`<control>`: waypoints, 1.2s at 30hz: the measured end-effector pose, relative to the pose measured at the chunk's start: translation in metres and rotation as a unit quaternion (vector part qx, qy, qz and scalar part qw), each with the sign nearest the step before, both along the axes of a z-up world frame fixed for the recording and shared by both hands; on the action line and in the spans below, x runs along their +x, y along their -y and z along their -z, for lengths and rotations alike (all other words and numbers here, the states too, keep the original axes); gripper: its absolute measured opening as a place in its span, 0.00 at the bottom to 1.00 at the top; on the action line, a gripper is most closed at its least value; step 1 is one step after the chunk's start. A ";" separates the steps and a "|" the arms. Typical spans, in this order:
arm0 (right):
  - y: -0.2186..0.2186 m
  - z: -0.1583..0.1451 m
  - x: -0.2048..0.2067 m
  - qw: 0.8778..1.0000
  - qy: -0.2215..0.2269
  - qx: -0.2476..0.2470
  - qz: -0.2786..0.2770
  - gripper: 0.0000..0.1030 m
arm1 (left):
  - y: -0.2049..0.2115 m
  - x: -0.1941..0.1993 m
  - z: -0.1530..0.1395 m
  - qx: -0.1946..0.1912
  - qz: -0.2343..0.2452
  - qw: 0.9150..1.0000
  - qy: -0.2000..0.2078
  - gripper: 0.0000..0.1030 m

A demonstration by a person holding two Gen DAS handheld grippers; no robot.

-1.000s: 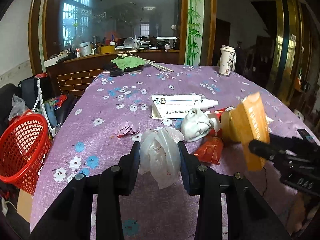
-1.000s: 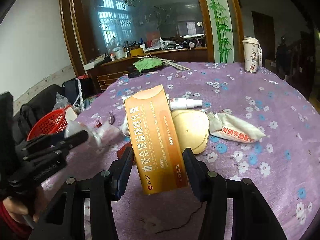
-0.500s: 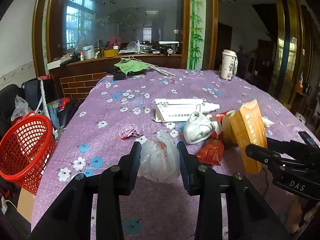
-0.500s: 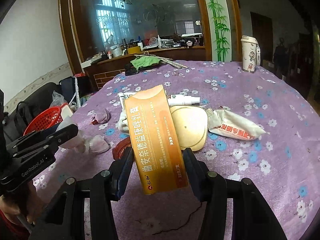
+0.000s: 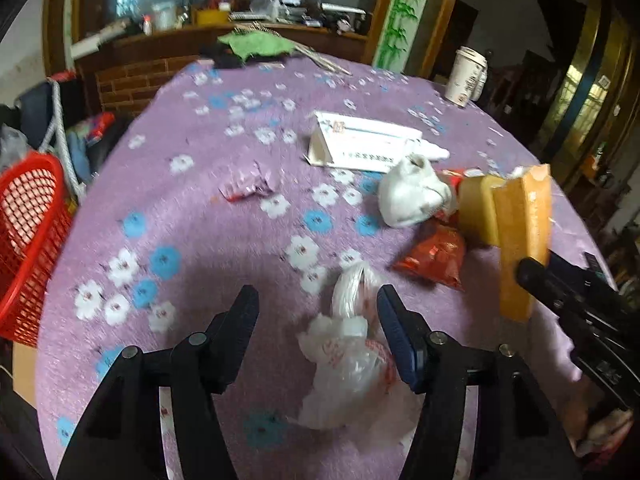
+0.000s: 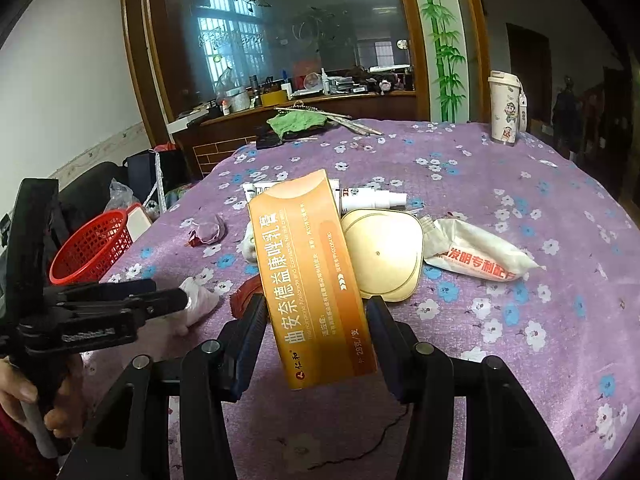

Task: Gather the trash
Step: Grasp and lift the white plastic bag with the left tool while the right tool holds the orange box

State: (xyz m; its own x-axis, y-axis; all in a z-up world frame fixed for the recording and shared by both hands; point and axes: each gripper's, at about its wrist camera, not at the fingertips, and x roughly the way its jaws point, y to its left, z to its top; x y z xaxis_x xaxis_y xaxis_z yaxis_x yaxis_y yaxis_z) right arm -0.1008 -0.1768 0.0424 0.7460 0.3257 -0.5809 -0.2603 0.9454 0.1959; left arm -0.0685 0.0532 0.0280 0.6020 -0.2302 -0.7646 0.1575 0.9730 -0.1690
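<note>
The left wrist view is smeared with motion blur, so the print on the white box [image 5: 362,148] cannot be read. The red basket [image 5: 28,240] is cut by the left edge. In the right wrist view the orange box [image 6: 312,280] hides part of the gold lid [image 6: 384,256] and the red wrapper [image 6: 244,300] (only a sliver shows). The plastic bag [image 6: 198,304] is half hidden behind the left tool [image 6: 160,296].

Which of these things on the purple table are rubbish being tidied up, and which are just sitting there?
Rubbish for the job:
clear plastic bag
orange box
red wrapper
crumpled white tissue
red basket, likely where it goes

Just lying about:
white cup
green cloth
</note>
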 end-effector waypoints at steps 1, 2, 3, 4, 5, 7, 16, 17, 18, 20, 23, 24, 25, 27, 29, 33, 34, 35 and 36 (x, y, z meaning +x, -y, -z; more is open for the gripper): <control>0.000 0.000 0.000 1.000 -0.001 0.001 -0.001 0.54 | 0.000 -0.003 -0.001 0.003 0.002 1.000 0.002 0.59; 0.000 0.000 0.001 1.000 -0.001 0.002 -0.001 0.54 | 0.000 -0.006 -0.002 0.005 0.004 1.000 0.004 0.59; 0.000 0.000 0.001 1.000 -0.001 0.002 -0.002 0.54 | 0.002 -0.010 -0.003 0.006 0.010 1.000 0.006 0.59; 0.000 0.000 0.001 1.000 -0.001 0.002 -0.003 0.54 | 0.004 -0.015 -0.004 0.005 0.020 1.000 0.008 0.59; -0.001 0.000 0.001 1.000 -0.001 0.001 -0.003 0.54 | 0.006 -0.019 -0.005 0.008 0.028 1.000 0.010 0.59; -0.002 0.000 0.000 1.000 0.000 -0.001 -0.002 0.54 | 0.011 -0.024 -0.004 0.016 0.040 0.999 0.011 0.59; -0.003 -0.001 -0.001 1.000 0.000 -0.004 -0.004 0.54 | 0.017 -0.024 0.007 0.034 0.042 0.998 0.010 0.37; -0.003 -0.001 -0.001 1.000 0.000 -0.005 -0.005 0.54 | 0.016 -0.024 0.007 0.035 0.039 0.999 0.013 0.37; -0.003 -0.001 -0.001 1.000 0.000 -0.005 -0.004 0.54 | 0.015 -0.025 0.005 0.031 0.033 0.999 0.023 0.37; -0.004 -0.001 -0.001 1.000 0.002 -0.004 -0.004 0.54 | 0.012 -0.028 -0.001 0.026 0.023 0.999 0.041 0.37; -0.004 -0.001 -0.001 1.000 0.002 -0.007 -0.003 0.54 | 0.011 -0.035 -0.013 0.035 0.004 0.996 0.081 0.37; -0.004 -0.001 -0.001 1.000 0.003 -0.008 -0.002 0.54 | 0.011 -0.036 -0.017 0.038 0.001 0.995 0.090 0.37; -0.004 -0.001 -0.001 1.000 0.004 -0.010 -0.002 0.54 | 0.011 -0.037 -0.019 0.038 -0.001 0.995 0.096 0.37; -0.005 -0.002 -0.002 1.000 0.005 -0.012 0.000 0.54 | 0.012 -0.037 -0.022 0.041 -0.004 0.994 0.101 0.37; -0.006 -0.003 -0.003 1.000 0.003 -0.012 -0.001 0.54 | 0.014 -0.036 -0.024 0.049 -0.005 0.993 0.104 0.37; -0.010 -0.008 -0.008 1.000 0.009 -0.013 -0.009 0.54 | 0.014 -0.038 -0.026 0.059 -0.008 0.992 0.111 0.37; -0.011 -0.009 -0.009 1.000 0.010 -0.012 -0.010 0.54 | 0.014 -0.038 -0.026 0.059 -0.009 0.992 0.112 0.37; -0.011 -0.010 -0.009 1.000 0.010 -0.010 -0.013 0.54 | 0.013 -0.039 -0.026 0.059 -0.010 0.992 0.113 0.37; -0.012 -0.011 -0.010 1.000 0.011 -0.009 -0.016 0.54 | 0.012 -0.038 -0.027 0.060 -0.010 0.992 0.113 0.37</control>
State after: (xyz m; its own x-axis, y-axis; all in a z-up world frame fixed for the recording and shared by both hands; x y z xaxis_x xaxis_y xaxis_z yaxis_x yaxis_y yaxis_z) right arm -0.1108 -0.1650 0.0535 0.7477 0.3386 -0.5712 -0.2939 0.9401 0.1725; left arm -0.1069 0.0412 0.0547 0.7641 -0.1315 -0.6316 0.1580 0.9873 -0.0144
